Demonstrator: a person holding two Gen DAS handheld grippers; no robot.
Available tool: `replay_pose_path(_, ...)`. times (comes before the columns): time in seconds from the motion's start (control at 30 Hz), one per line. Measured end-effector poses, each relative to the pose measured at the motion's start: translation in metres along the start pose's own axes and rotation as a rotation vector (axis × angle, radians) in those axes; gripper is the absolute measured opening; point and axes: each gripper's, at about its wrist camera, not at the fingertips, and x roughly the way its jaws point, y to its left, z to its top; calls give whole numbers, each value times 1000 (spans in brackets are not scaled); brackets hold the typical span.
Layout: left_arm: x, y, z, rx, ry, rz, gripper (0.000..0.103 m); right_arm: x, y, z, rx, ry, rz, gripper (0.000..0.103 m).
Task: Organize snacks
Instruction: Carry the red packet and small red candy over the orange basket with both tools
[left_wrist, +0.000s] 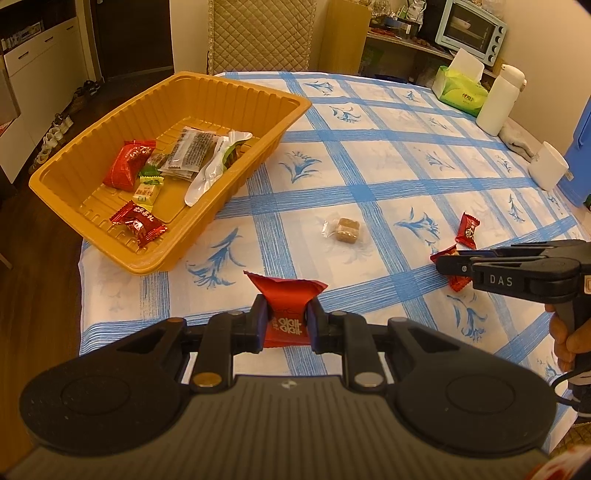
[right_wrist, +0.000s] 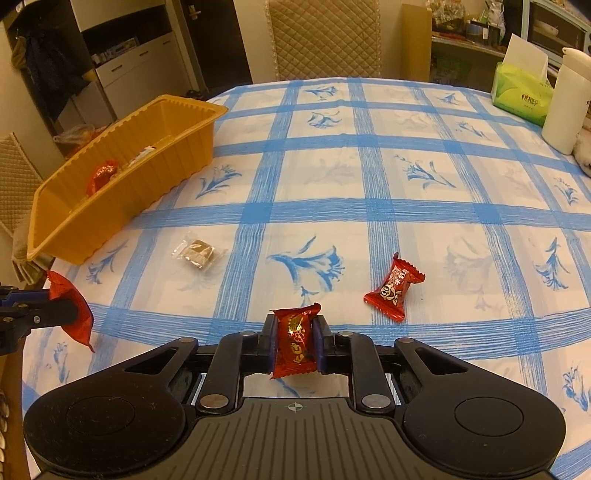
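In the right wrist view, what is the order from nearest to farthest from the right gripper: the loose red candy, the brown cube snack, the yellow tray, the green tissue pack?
Measured from the right gripper:
1. Loose red candy, just ahead on the right.
2. Brown cube snack, ahead on the left.
3. Yellow tray, farther left, at the table edge.
4. Green tissue pack, far right corner.

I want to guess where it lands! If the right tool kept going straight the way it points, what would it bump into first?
Probably just the tablecloth. The right tool, shut on a red candy, points down at bare cloth. The brown snack lies to the left and the other red candy to the right, though depth is hard to judge.
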Motion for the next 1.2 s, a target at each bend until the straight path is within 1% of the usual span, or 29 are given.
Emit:
replay_pose_path(0.37, -16, -1, -1, 0, -25, -6, 19, -20, 10, -1, -6, -22, 36, 20)
replay_pose_path(0.67, -37, 3, 4, -9, -69, -14, 19, -38, 27, 6, -30, -45, 97, 20)
replay_pose_path(0.93, -54, 16, 18, -17, -116, -2, 19, -46, 54, 23, -64, -77, 159, 19)
replay_pose_path(1.2, -54, 36, 39, -16, -151, 19, 19, -35, 77, 53, -79, -106, 207, 19)
